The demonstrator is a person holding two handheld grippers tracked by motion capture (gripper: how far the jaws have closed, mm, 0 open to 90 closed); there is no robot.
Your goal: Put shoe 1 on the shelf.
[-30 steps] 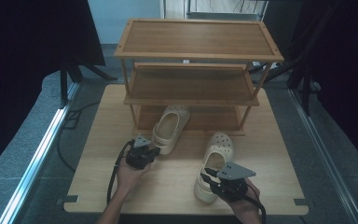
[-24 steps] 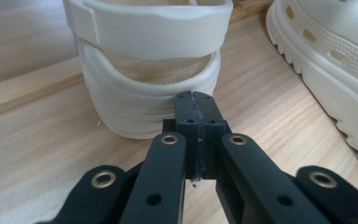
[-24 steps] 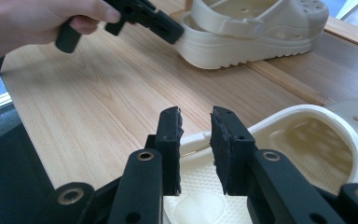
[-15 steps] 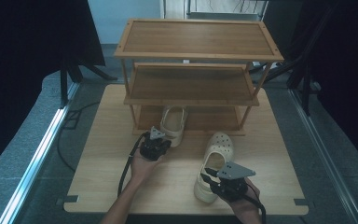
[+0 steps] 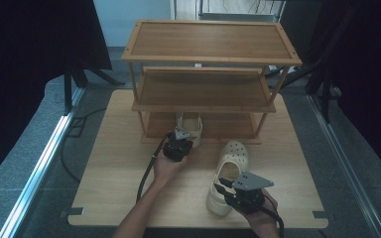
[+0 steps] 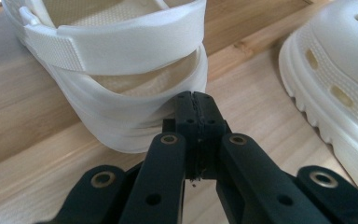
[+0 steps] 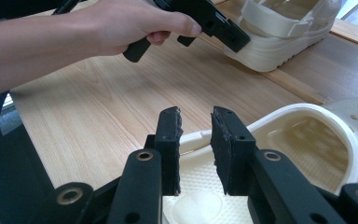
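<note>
Two cream clogs lie on the wooden table. One clog stands toe-first in the bottom level of the bamboo shoe rack, its heel sticking out. My left gripper is shut and empty, its tips against that heel. The other clog lies in front of the rack on the right. My right gripper hovers over its heel end with the jaws apart, and the pads press on nothing.
The rack has three levels; its top and middle shelves are bare. Black curtains flank the table and a metal rail runs along the floor on the left. A black cable trails from the left gripper over the table.
The left hand moved toward the rack, and the clog ahead of it went from lying slanted before the rack to toe-in under the bottom shelf. The right gripper stayed put.
</note>
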